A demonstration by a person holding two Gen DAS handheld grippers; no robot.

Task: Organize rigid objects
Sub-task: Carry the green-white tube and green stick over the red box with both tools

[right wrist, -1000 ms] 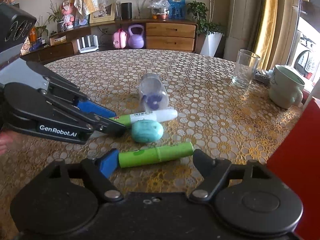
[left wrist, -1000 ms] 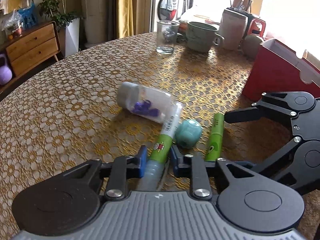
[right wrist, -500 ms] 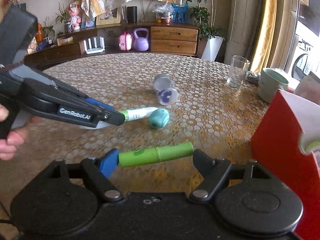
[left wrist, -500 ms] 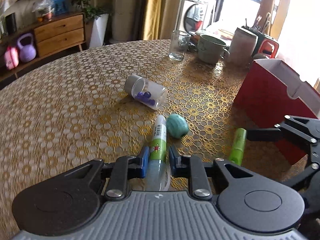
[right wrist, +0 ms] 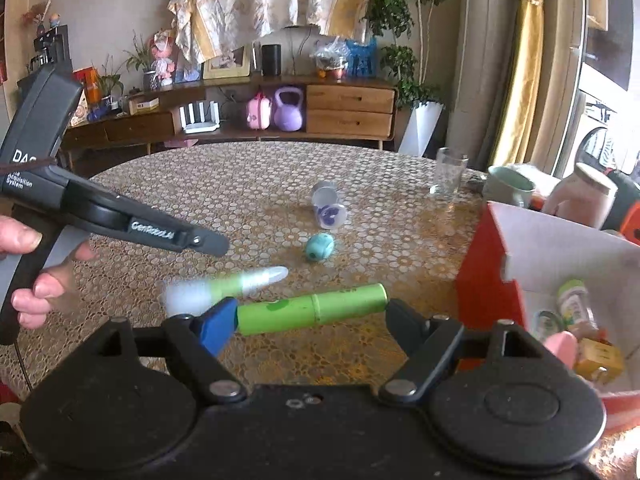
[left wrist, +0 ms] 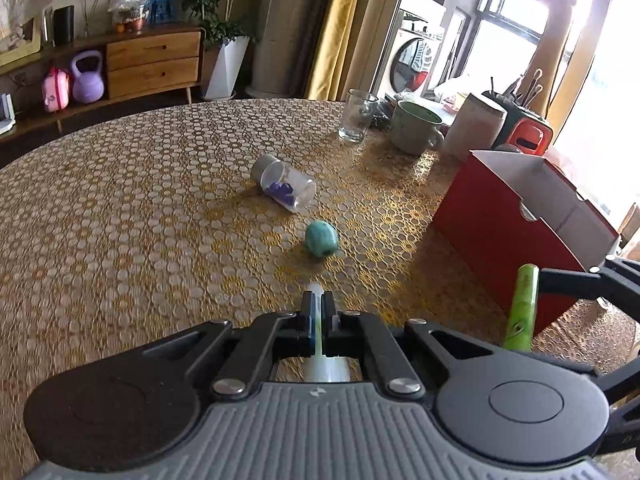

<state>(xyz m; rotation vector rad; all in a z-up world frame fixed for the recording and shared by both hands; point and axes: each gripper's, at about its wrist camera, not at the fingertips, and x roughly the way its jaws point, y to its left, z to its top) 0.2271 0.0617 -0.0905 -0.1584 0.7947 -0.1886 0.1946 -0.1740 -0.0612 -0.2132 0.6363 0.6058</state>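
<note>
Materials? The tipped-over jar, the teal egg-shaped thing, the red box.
Jar: clear plastic probably, glossy; purple bits show through, grey cap. Teal egg: hard plastic or glazed ceramic, mottled, faint sheen. Red box: cardboard, matte, white inside, folded flap edges.

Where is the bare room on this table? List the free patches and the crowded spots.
Free: the wide table stretch left of the clear jar and teal egg; a narrower strip between egg and red box. Crowded: the far edge behind the box, with glass, mug and canister; the box already holds items.
</note>
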